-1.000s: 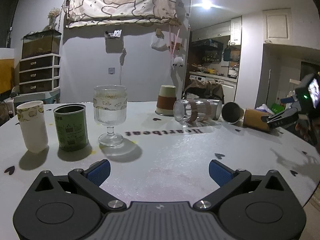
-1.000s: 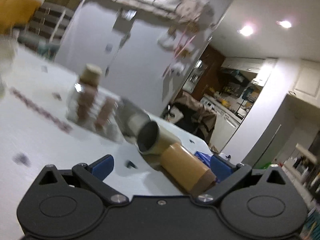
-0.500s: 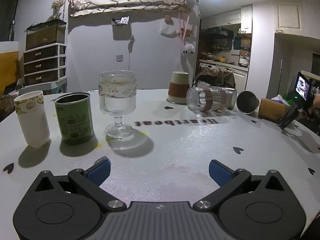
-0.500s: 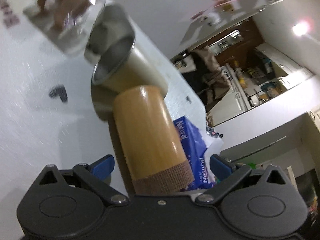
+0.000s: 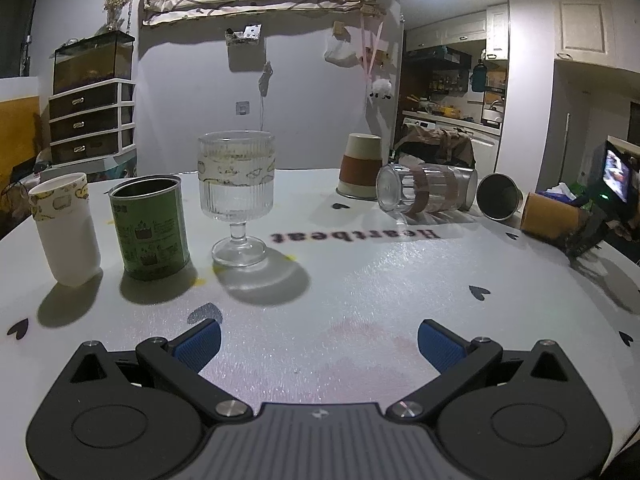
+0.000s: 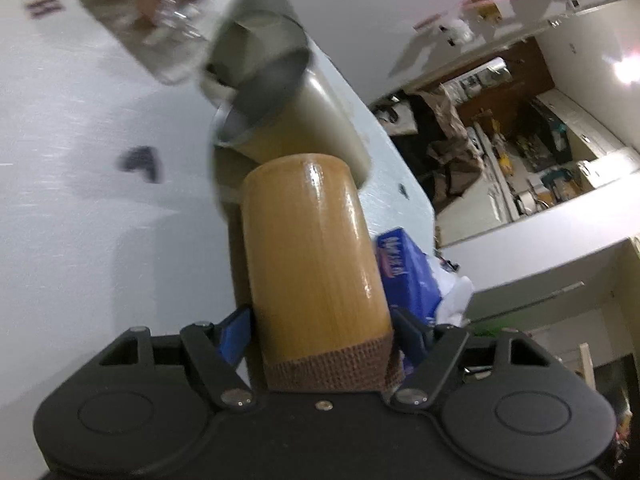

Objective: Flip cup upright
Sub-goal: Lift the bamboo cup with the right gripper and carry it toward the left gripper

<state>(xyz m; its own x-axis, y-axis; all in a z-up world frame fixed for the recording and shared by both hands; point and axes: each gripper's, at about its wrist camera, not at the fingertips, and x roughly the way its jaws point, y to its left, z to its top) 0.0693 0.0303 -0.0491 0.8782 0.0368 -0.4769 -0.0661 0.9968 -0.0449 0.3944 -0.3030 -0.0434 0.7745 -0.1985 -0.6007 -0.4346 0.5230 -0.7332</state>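
A wooden cup (image 6: pixel 316 264) with a brown band lies on its side at the table's right edge; it also shows in the left wrist view (image 5: pixel 550 220). My right gripper (image 6: pixel 324 336) is shut on its banded end, with a blue pad against each side. My right gripper also shows far right in the left wrist view (image 5: pixel 588 236). My left gripper (image 5: pixel 318 344) is open and empty, low over the near part of the white table (image 5: pixel 360 280).
A steel cup (image 5: pixel 498 200) and a glass tumbler (image 5: pixel 426 194) lie on their sides beside the wooden cup. A beige cup (image 5: pixel 360 166) stands upside down behind. A goblet (image 5: pixel 237 196), green tin (image 5: pixel 150 226) and white cup (image 5: pixel 66 226) stand upright at left. A blue tissue pack (image 6: pixel 404 276) lies past the table edge.
My right gripper has moved in over the wooden cup and closed its pads on the banded end. My left gripper has stayed open and moved slightly nearer the table.
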